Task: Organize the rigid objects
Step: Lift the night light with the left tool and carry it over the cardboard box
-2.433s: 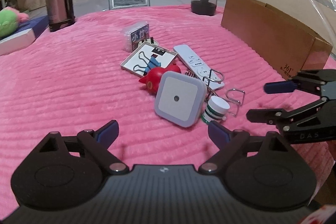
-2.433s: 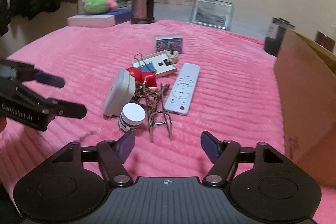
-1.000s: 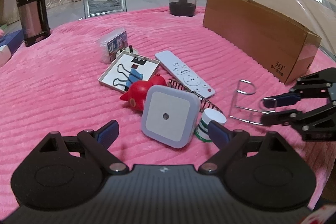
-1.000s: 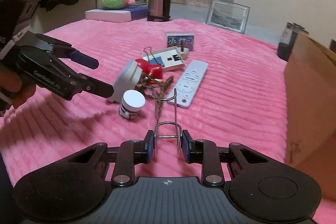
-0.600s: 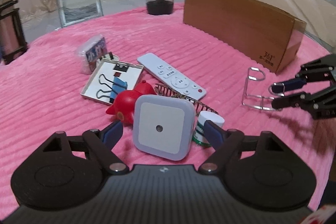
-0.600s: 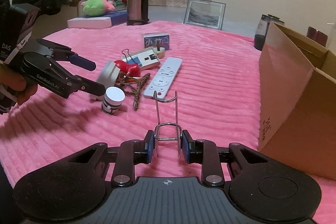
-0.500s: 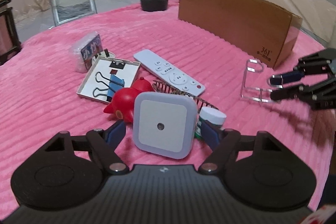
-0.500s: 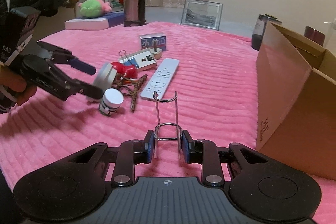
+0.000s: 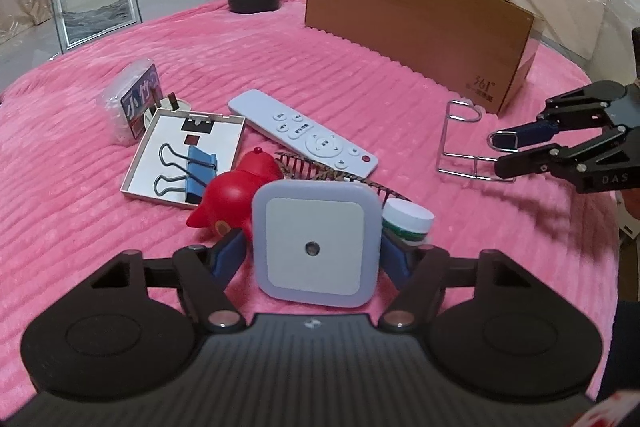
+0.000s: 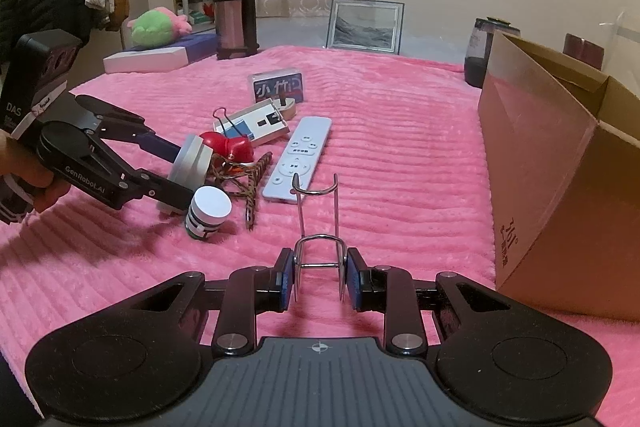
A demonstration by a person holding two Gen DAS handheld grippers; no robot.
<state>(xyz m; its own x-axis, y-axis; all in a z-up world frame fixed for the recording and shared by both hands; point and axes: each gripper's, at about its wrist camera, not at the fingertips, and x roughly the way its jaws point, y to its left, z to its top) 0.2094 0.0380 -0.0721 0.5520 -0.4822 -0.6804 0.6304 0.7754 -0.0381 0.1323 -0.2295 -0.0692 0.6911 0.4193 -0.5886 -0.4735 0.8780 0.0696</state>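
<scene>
On the pink ribbed blanket (image 9: 360, 75), a cluster of small items lies near the middle, and a cardboard box (image 10: 560, 167) stands open along the right edge.

The left gripper (image 9: 312, 255) has its jaws closing around a square white night light (image 9: 316, 247); the blue pads sit just at the light's two side edges, and it cannot be told whether they already press on it. The light stands on edge, its flat face with the small central sensor turned toward the left wrist camera. In the right wrist view the same light (image 10: 190, 163) appears edge-on between the left gripper's (image 10: 176, 171) fingers.

The right gripper (image 10: 320, 279) is pressed together on a chrome wire holder (image 10: 318, 223), pinching its near looped end between the blue pads. The holder's long axis runs straight out from the jaws, away from the camera, its far curved end raised above the blanket. In the left wrist view the holder (image 9: 460, 147) hangs from the right gripper (image 9: 504, 151) beside the box's near corner.

Behind the night light lie a red toy (image 9: 236, 191), a white capped jar (image 9: 408, 223), a brown comb (image 9: 320, 171), and a white remote (image 9: 304, 131) whose long axis runs diagonally toward the back left corner. A blue binder clip (image 9: 192, 167) rests in a shallow white tray (image 9: 160, 147).
</scene>
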